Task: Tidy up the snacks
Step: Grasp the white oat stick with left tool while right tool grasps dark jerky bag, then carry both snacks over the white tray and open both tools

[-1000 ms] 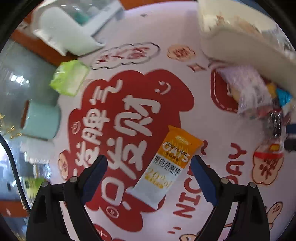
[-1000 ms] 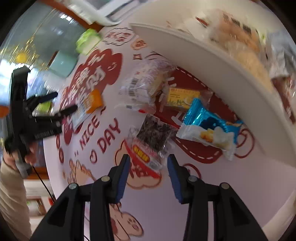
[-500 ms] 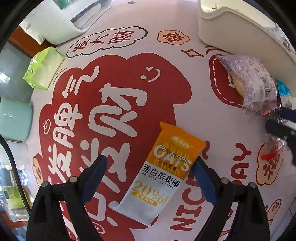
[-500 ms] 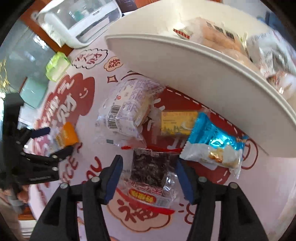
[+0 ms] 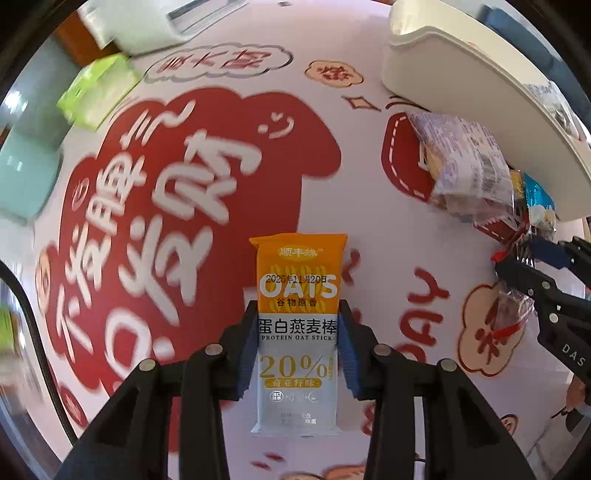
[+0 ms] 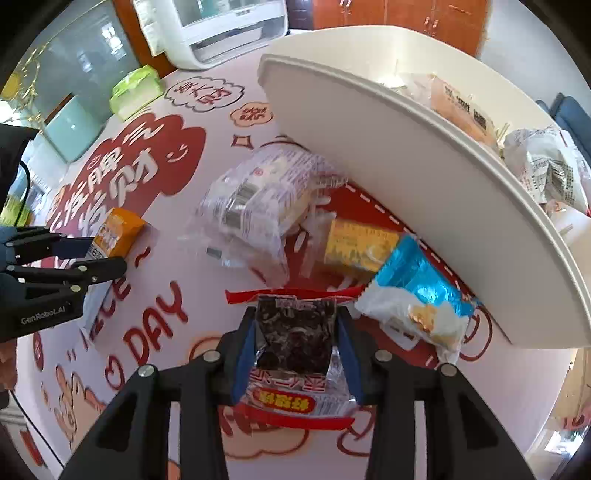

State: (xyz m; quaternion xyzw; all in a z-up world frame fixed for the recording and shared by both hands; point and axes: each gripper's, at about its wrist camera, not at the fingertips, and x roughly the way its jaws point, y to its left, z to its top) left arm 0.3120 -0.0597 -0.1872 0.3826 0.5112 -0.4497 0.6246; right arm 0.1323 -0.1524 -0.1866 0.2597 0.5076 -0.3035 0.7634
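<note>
My left gripper (image 5: 297, 325) is shut on an orange and white oat bar packet (image 5: 298, 314) that lies on the printed tablecloth. My right gripper (image 6: 295, 332) is shut on a clear packet of dark snack with a red label (image 6: 295, 343). A clear wrapped bun (image 6: 258, 199), a yellow packet (image 6: 358, 245) and a blue foil packet (image 6: 417, 295) lie beside the big white basket (image 6: 406, 177), which holds several snacks. The left gripper and oat bar also show in the right wrist view (image 6: 118, 229).
A green tissue pack (image 5: 98, 88), a mint green box (image 5: 26, 173) and a white appliance (image 6: 221, 29) stand at the far side of the table. The right gripper shows at the right edge of the left wrist view (image 5: 524, 258).
Both grippers have moved forward and closed: the left onto the oat bar, the right onto the dark snack packet. Both were open a second ago.
</note>
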